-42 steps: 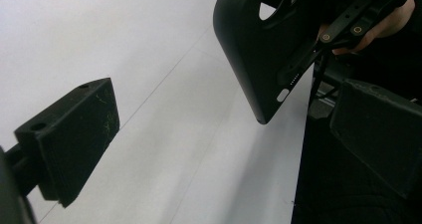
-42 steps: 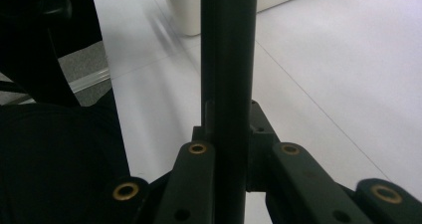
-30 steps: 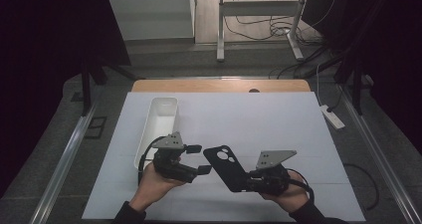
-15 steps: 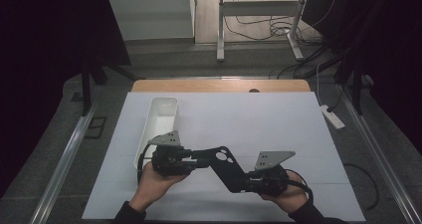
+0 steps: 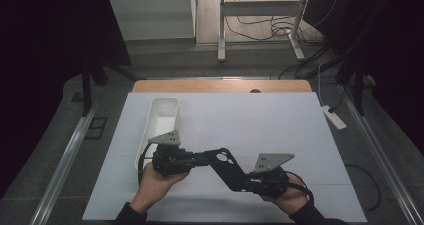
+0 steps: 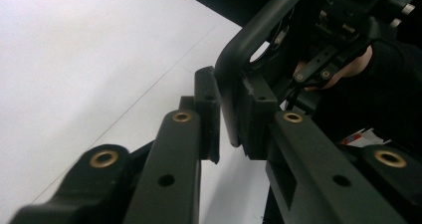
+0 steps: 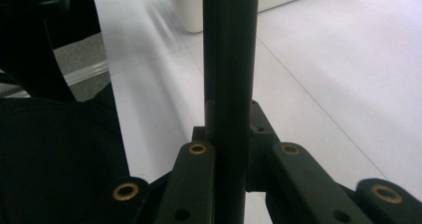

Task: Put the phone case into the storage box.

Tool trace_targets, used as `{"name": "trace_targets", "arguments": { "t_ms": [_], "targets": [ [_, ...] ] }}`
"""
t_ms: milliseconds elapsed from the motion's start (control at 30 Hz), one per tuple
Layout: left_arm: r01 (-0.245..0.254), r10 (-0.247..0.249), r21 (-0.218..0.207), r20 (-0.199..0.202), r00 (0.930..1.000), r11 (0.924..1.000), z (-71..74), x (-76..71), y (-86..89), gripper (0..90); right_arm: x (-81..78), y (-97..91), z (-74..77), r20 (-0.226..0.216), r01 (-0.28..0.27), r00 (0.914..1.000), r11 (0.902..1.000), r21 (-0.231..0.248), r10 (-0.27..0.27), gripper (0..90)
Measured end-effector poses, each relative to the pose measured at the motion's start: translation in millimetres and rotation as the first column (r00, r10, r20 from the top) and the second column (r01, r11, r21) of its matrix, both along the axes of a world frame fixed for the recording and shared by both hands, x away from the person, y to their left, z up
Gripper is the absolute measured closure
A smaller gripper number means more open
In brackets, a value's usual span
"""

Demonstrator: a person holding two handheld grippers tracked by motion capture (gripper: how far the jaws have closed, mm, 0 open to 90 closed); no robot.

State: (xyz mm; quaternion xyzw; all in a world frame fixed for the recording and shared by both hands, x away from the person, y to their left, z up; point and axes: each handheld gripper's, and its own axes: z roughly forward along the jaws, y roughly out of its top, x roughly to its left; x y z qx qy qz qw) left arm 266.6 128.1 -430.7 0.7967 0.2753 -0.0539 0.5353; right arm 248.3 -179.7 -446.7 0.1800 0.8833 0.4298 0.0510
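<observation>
You have one black phone case [image 5: 226, 166] held above the tabletop [image 5: 260, 120], your left gripper [image 5: 196, 160] fingers just closed pinching one end, your right gripper [image 5: 246, 181] pinching the other, one white bin [image 5: 162, 119] nearby.

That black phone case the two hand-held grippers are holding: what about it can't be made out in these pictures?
- Phone case, high view: both ends are covered by the left gripper and the right gripper.
- Right gripper view: the case shows edge-on as a dark bar, cut off by the top edge.
- Left gripper view: the case is dark against the gear behind it, so its outline is unclear.
- White bin, high view: too small to tell what is inside.
</observation>
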Motion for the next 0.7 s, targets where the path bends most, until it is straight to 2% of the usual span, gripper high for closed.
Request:
{"name": "trace_targets", "arguments": {
  "t_ms": [100, 200, 367, 567, 600, 700],
  "targets": [
    [0.006, -0.006, -0.02, -0.015, 0.9999, 0.9998, 0.4, 0.1, 0.8, 82.6, -0.2, 0.9, -0.7, 0.008, 0.004, 1.0, 0.9999, -0.011, -0.003, 84.5],
    [0.003, -0.004, -0.02, -0.026, 0.9997, 0.9998, 1.0, 0.2, 0.6, 83.3, 0.0, 1.2, -0.9, 0.012, 0.008, 0.9999, 0.9999, -0.015, -0.008, 84.5],
    [0.0, 0.0, -0.001, -0.012, 0.9999, 1.0, 3.1, -1.5, -2.0, 83.8, 0.6, 2.5, -3.2, 0.024, 0.01, 0.9997, 0.9992, -0.039, -0.009, 84.1],
    [-0.008, 0.008, 0.041, 0.012, 0.9999, 0.9991, 6.2, -3.7, -7.9, 83.8, 0.5, 6.9, -10.1, 0.023, 0.017, 0.9996, 0.9956, -0.092, -0.015, 72.9],
    [-0.008, 0.008, 0.041, 0.012, 0.9999, 0.9991, 6.2, -3.7, -7.9, 83.8, 0.5, 6.9, -10.1, 0.023, 0.017, 0.9996, 0.9956, -0.092, -0.015, 72.9],
    [-0.024, 0.022, 0.067, 0.033, 0.9992, 0.9974, 8.7, -3.1, -7.4, 83.8, 1.2, 7.9, -11.5, 0.019, 0.024, 0.9996, 0.995, -0.097, -0.023, 65.5]
  ]
}}
